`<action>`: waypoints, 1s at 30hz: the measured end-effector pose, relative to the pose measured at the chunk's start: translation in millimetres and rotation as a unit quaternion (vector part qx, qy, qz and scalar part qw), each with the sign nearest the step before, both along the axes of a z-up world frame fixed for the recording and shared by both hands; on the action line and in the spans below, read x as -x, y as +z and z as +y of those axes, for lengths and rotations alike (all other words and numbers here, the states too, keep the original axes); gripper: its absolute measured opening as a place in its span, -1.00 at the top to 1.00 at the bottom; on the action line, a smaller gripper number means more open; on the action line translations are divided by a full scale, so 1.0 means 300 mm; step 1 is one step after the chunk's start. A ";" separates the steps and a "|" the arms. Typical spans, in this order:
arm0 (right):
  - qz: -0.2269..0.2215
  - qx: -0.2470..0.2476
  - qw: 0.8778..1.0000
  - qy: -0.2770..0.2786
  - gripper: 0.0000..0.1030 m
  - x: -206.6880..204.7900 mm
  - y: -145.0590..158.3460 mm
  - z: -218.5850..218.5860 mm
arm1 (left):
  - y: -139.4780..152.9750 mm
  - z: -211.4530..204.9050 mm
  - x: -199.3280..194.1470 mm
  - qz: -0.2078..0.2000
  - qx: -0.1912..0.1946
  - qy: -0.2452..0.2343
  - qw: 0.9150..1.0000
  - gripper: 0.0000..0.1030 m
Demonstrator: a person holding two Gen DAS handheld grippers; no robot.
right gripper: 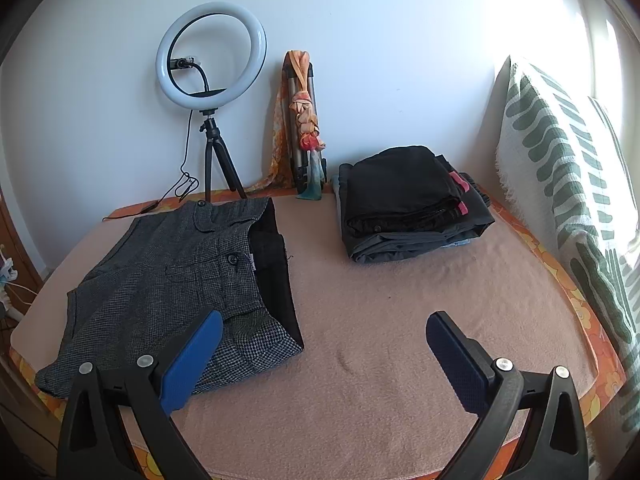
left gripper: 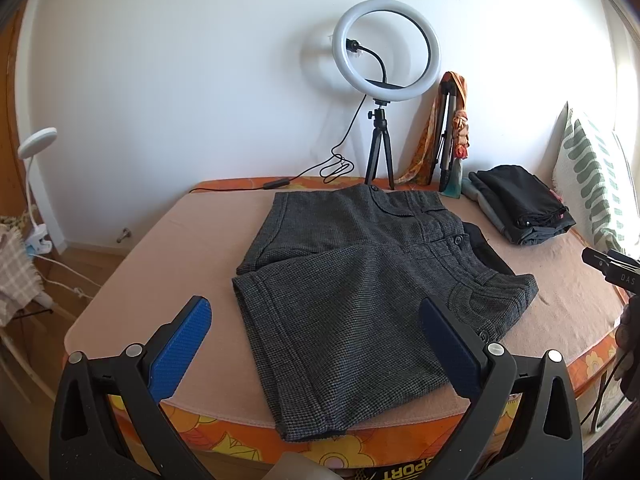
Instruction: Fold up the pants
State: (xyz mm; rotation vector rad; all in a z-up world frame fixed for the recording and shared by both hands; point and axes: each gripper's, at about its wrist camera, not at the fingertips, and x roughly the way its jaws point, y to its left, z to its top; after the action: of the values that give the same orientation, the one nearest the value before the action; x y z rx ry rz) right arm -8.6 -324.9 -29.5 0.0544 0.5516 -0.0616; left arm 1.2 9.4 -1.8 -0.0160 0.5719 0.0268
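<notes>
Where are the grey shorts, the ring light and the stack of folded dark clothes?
grey shorts (left gripper: 352,300), left wrist view, on the near leg.
ring light (right gripper: 211,54), right wrist view, on its lower white rim.
stack of folded dark clothes (right gripper: 404,184), right wrist view, on the top garment.

Left wrist view: low over the bed's near edge, facing the wall, close above the shorts; right wrist view: further right, same heading; shared: shorts, ring light, folded pile, wall.
</notes>
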 end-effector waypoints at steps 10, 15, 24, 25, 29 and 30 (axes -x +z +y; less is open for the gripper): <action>0.000 0.001 1.000 0.004 -1.00 0.000 -0.001 0.009 | 0.008 0.003 -0.002 -0.003 -0.003 0.000 1.000 -0.99; 0.001 0.002 1.000 0.008 -1.00 0.000 0.002 0.013 | 0.009 0.004 -0.006 -0.003 -0.004 -0.001 1.000 -0.99; 0.001 0.003 1.000 0.010 -1.00 0.001 0.005 0.016 | 0.008 0.005 -0.006 -0.003 -0.005 0.001 1.000 -0.99; 0.001 0.003 1.000 0.010 -1.00 0.001 0.004 0.016 | 0.008 0.006 -0.006 -0.003 -0.005 0.001 1.000 -0.99; 0.001 0.003 1.000 0.010 -1.00 0.001 0.005 0.018 | 0.008 0.005 -0.006 -0.003 -0.005 0.001 1.000 -0.99; 0.001 0.003 1.000 0.011 -1.00 0.001 0.005 0.018 | 0.008 0.005 -0.006 -0.002 -0.005 0.001 1.000 -0.99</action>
State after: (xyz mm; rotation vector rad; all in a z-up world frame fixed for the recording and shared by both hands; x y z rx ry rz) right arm -8.9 -319.6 -28.1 0.0424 0.5543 -0.0428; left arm 3.1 10.9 0.6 -0.0064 0.5671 0.0317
